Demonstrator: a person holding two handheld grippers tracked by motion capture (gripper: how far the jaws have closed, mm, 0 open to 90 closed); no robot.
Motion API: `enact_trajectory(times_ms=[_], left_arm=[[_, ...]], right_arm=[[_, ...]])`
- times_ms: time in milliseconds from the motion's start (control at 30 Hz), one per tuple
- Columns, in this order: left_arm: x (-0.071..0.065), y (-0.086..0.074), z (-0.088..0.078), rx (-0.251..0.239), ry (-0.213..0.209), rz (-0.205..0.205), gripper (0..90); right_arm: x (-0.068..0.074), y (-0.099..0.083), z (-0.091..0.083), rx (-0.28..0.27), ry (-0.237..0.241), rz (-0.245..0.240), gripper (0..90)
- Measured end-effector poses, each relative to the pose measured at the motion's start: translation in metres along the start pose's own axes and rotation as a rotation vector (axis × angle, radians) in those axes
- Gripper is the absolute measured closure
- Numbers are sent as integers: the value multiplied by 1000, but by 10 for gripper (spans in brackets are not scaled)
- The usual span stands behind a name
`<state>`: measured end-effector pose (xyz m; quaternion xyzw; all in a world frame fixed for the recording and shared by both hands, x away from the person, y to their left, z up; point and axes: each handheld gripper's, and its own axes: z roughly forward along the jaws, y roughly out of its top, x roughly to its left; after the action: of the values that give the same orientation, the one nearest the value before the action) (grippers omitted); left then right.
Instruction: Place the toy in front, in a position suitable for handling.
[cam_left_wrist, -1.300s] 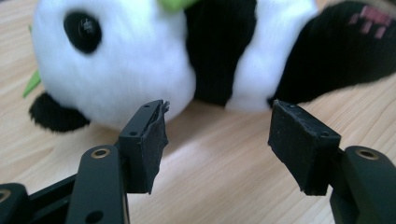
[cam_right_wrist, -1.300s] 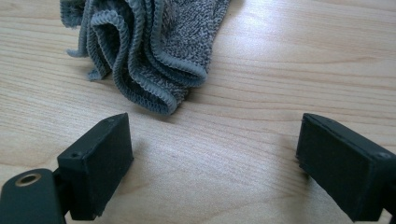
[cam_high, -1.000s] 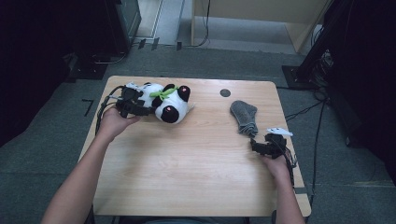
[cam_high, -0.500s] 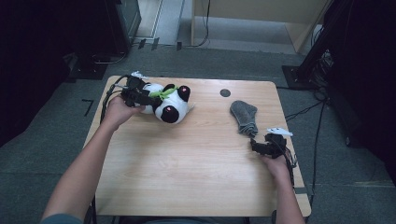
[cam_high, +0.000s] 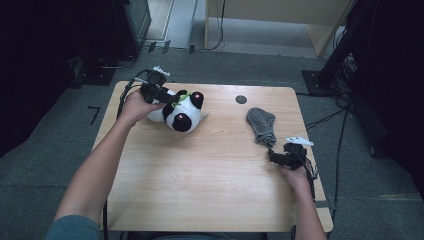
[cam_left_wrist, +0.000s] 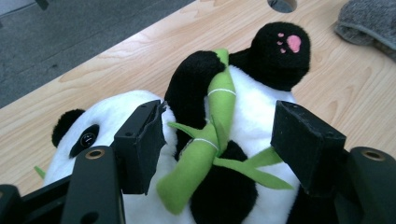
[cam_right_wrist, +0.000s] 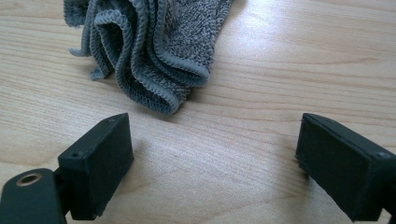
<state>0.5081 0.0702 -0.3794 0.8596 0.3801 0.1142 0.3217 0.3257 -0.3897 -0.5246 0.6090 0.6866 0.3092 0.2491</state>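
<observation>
The toy panda (cam_high: 179, 111) lies on its back at the far left of the worktop (cam_high: 210, 195), head toward the near side and its pink-padded foot toward the far side, so its long axis runs roughly near to far. The left gripper (cam_high: 167, 96) hangs right over it. In the left gripper view the jaws stand apart, one on each side of the body, with the green bamboo stalk (cam_left_wrist: 205, 140) on the panda's belly straight between them; the pads look clear of the plush, so nothing is clenched. The jaws straddle the panda across its width, which suits closing on the body or on the stalk.

The right gripper (cam_high: 276, 156) rests at the near right, jaws wide and released, with the grey cloth (cam_right_wrist: 149, 51) lying crumpled just beyond them. The left hand is by far the nearer to the panda.
</observation>
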Motion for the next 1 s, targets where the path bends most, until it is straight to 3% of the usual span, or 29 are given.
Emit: enact_trajectory(times_ms=[233,333,433,533,667,900,1000], left_arm=[[2,-10,21,37,-26,-15,342],[0,-16,28,17,-24,-16,370],[2,-18,29,-2,-20,-17,407],[4,-21,30,3,-26,-23,525],[2,-22,25,1,-15,-56,673],[-9,-19,12,4,24,-47,713],[-13,-18,3,2,-3,-86,713]], right_arm=[[0,0,0,0,0,-2,109],[0,0,0,0,1,-4,109],[0,0,0,0,1,-4,109],[0,0,0,0,1,-3,109],[0,0,0,0,1,-3,109],[-1,-1,-1,0,-2,0,108],[-3,-1,-1,1,-17,14,108]])
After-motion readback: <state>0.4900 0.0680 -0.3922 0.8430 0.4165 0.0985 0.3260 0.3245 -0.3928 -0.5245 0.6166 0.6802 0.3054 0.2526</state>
